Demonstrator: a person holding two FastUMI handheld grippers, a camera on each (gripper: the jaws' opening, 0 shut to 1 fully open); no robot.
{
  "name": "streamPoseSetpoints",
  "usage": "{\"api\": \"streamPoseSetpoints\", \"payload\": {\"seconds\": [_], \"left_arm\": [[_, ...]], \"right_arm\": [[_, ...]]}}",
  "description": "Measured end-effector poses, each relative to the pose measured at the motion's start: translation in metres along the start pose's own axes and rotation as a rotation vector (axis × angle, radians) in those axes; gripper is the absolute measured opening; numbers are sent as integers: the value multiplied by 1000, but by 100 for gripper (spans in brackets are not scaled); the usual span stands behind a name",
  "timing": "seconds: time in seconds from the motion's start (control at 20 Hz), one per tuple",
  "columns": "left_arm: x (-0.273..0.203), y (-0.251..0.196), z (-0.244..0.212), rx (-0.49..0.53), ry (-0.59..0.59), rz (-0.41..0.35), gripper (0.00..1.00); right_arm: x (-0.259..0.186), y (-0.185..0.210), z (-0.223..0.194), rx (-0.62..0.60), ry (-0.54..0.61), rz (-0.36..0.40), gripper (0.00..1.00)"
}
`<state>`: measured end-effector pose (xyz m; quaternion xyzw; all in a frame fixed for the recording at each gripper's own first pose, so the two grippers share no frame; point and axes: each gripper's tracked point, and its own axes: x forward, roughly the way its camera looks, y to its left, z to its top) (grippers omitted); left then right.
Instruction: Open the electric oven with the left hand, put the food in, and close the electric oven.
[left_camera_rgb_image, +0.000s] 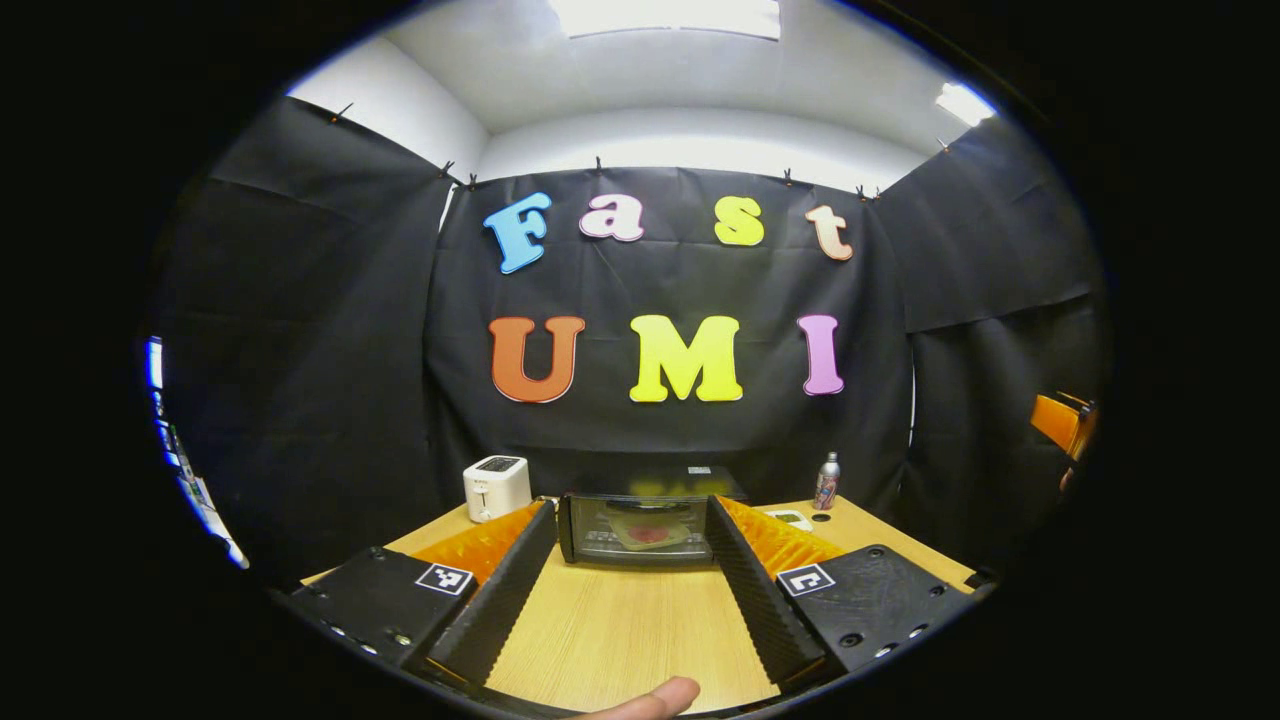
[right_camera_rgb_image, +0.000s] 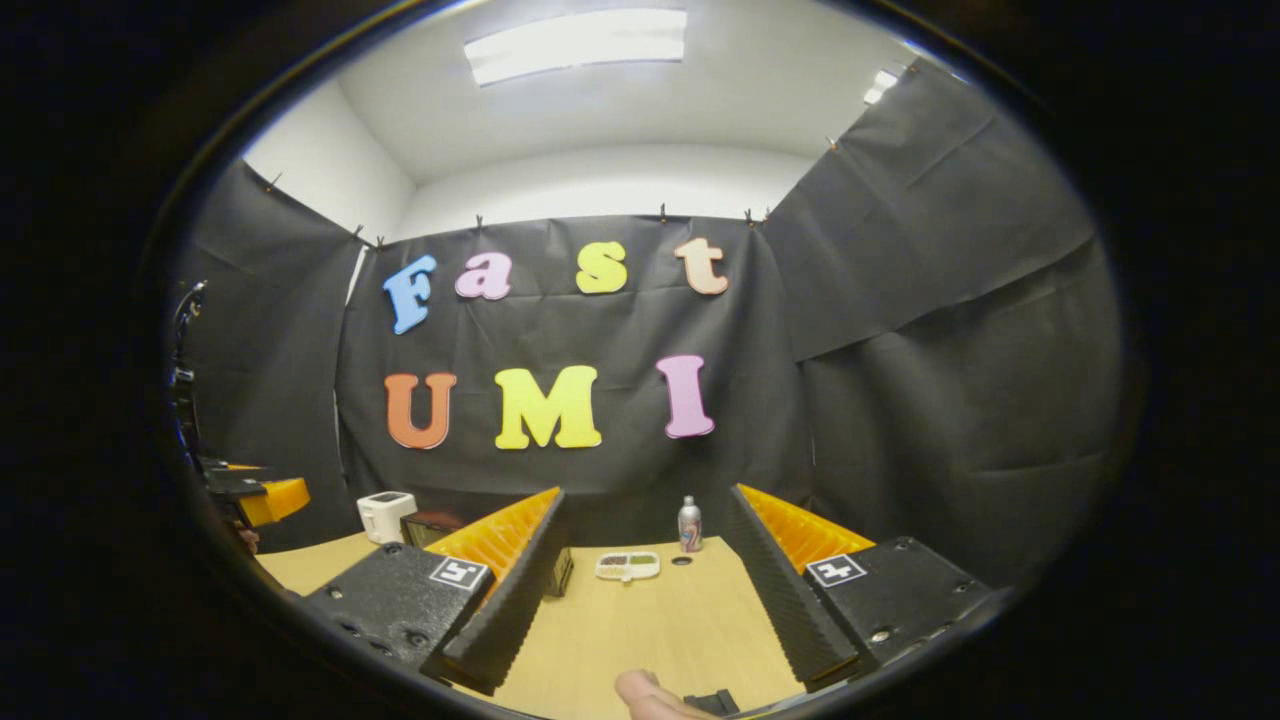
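The black electric oven stands on the wooden table straight ahead in the left gripper view, its glass door closed. Behind the glass I make out a pale flat piece with a red patch. My left gripper is open, well short of the oven, with nothing between its fingers. In the right gripper view, a white dish holding dark food lies on the table ahead. My right gripper is open and empty, back from the dish. One finger hides most of the oven.
A white toaster sits left of the oven and a small bottle stands right of it, near the back wall. The bottle stands just behind the dish. A thumb shows at the bottom edge.
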<state>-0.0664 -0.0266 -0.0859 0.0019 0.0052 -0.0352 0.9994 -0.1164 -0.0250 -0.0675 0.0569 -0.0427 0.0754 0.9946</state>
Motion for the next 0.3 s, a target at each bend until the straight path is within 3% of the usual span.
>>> {"api": "streamPoseSetpoints", "payload": {"seconds": [0.3], "left_arm": [[-4, -4, 5, 34, -17, 3, 94]], "right_arm": [[0, 2, -2, -4, 1, 9, 96]]}}
